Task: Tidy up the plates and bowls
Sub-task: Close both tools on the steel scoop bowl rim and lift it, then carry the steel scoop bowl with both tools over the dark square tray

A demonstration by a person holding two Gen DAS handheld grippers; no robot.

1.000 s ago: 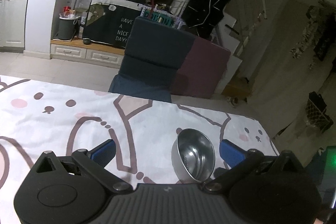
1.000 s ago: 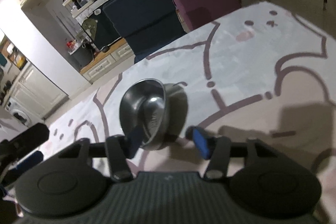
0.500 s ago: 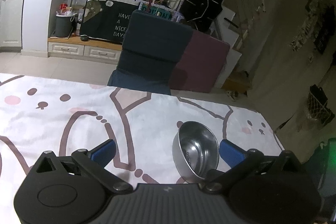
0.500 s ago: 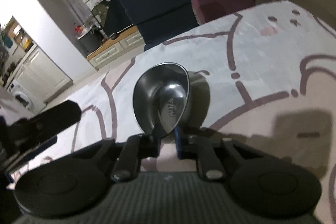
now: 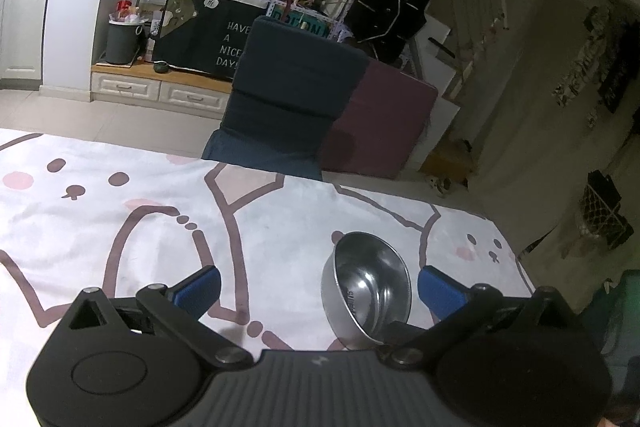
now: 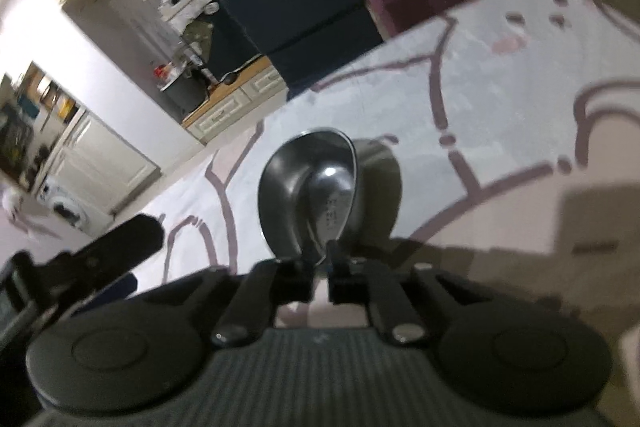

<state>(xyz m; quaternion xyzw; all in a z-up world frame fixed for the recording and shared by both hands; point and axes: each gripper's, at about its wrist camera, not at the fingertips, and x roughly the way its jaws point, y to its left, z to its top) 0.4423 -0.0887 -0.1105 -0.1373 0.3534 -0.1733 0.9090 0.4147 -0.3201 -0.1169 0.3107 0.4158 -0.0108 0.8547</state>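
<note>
Your right tool has its two fingers drawn almost together, pinching the near rim of the steel bowl. The bowl is tipped up on edge, its hollow facing left, and its far side stands over the printed cloth that covers the worktop; whether the lower edge touches the cloth cannot be told. Your left tool stands wide open, its blue fingertips spread far apart and holding nothing. In the left wrist view the same steel bowl sits tilted between those fingers, close to the right-hand one and apart from the left. Beyond the cloth's far edge stand a dark blue cushion and a maroon cushion, side by side.
</note>
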